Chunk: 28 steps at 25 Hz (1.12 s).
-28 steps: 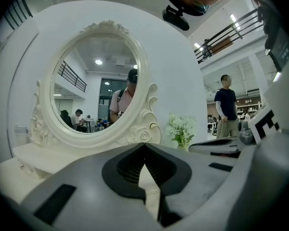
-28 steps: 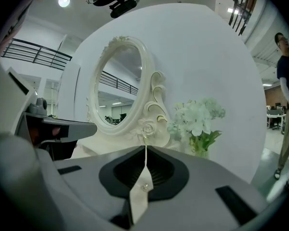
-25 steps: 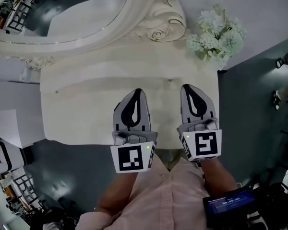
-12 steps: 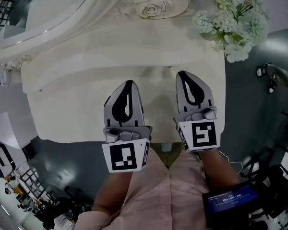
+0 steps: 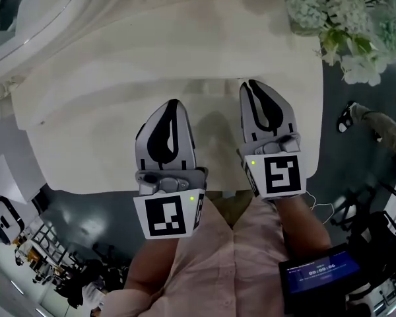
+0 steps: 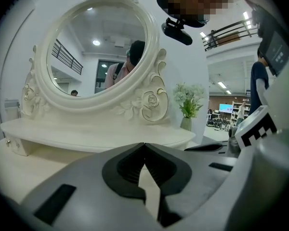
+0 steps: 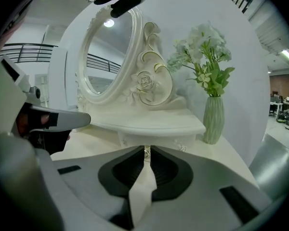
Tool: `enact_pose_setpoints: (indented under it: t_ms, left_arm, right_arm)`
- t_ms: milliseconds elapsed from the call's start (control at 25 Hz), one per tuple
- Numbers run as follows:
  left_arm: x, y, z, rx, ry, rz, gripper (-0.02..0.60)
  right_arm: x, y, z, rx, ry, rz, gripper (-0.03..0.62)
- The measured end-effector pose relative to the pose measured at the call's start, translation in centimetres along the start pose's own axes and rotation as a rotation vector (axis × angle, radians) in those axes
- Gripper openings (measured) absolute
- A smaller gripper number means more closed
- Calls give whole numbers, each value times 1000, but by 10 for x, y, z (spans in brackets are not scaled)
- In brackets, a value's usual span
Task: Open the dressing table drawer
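L gripper (image 6: 144, 144): fingertips meet at the front, jaws closed, nothing in them. It's low over the dressing table top (image 5: 99, 144), pointing at the mirror end, a bit downward

R gripper (image 7: 147, 148): jaws only a thin slit apart at the tips and opening, nothing gripped. Thru that slit a small knob shows, dead ahead. Can't tell if the tips touch it. In the head view both grippers sit side by side, R slightly further fwd, w/ the marker cubes back near the person's shirt (image 5: 218, 269)

The drawer (image 7: 135, 139) is tucked under the raised shelf (image 7: 154, 124) at the back of the table, below the mirror (image 6: 98, 47). It's shut, front flush w/ the shelf. Long axis runs L-R along the shelf edge, and the front faces the grippers. R gripper lines up w/ the knob, L gripper is off to the side of it

Containers: a ribbed pale green vase (image 7: 213, 119) stands upright on the table top at the R end, just beside the shelf. It holds white flowers (image 7: 202, 52) w/ green leaves. What's inside the drawer can't be seen

Bottom R of the head view there's a dark device w/ a lit screen (image 5: 317, 277)
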State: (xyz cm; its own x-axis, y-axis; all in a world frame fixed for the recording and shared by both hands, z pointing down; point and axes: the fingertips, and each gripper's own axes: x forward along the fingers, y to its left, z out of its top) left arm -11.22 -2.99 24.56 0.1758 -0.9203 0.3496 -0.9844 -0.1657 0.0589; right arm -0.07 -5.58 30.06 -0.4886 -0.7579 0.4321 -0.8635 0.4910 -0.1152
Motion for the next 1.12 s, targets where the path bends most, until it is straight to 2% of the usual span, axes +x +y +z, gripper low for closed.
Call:
enact_pose_setpoints:
  t_ms: [40,120,200,1120]
  left_arm:
    - [1,1,-2,5,2,-2,21]
    - [2,3,-4,5,5,-5,21]
    - [3,5,-6,1,10,-3,21]
    - [-4,28,-12,-11,29,16,21]
  right_arm:
    - [2,0,-1,2,4,2,38]
    - [6,1,-5,5,16,8,107]
    - [10,2,-8,4,29,6,118]
    - [29,4,-16,-4,93,-66,109]
